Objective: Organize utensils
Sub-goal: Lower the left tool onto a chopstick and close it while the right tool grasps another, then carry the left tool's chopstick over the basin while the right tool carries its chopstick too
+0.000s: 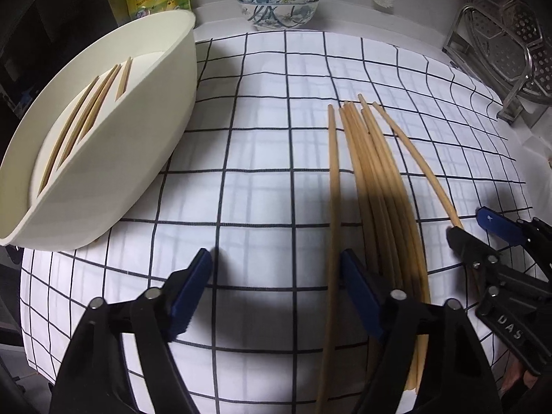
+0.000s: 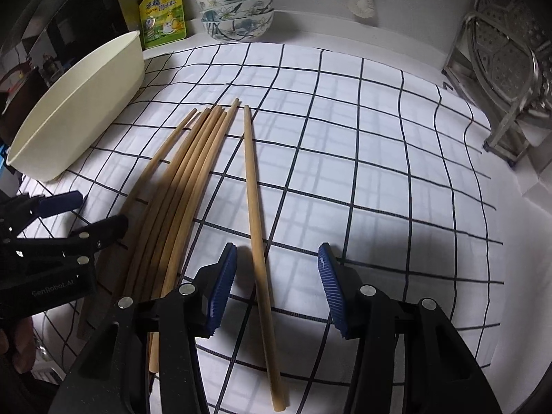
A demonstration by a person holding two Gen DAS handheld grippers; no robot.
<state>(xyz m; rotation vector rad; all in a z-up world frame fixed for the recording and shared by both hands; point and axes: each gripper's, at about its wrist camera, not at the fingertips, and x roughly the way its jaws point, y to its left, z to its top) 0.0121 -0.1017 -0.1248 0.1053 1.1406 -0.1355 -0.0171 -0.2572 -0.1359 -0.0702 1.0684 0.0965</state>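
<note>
1. Left gripper (image 1: 276,286) is seen open, nothing between the pads
2. Right gripper (image 2: 277,283) is held open astride a lone chopstick (image 2: 257,227), untouched
3. Chopstick bundle (image 2: 179,186) lies between the grippers; tray (image 1: 114,158) sits at the cloth (image 2: 379,158) edge, open cloth rightward

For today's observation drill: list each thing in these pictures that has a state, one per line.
Left tool: open, holding nothing.
Right tool: open, straddling one chopstick.
Chopstick bundle: flat on the cloth.
Cream tub: holds a few chopsticks.
Bowls: stacked, upright.
</note>
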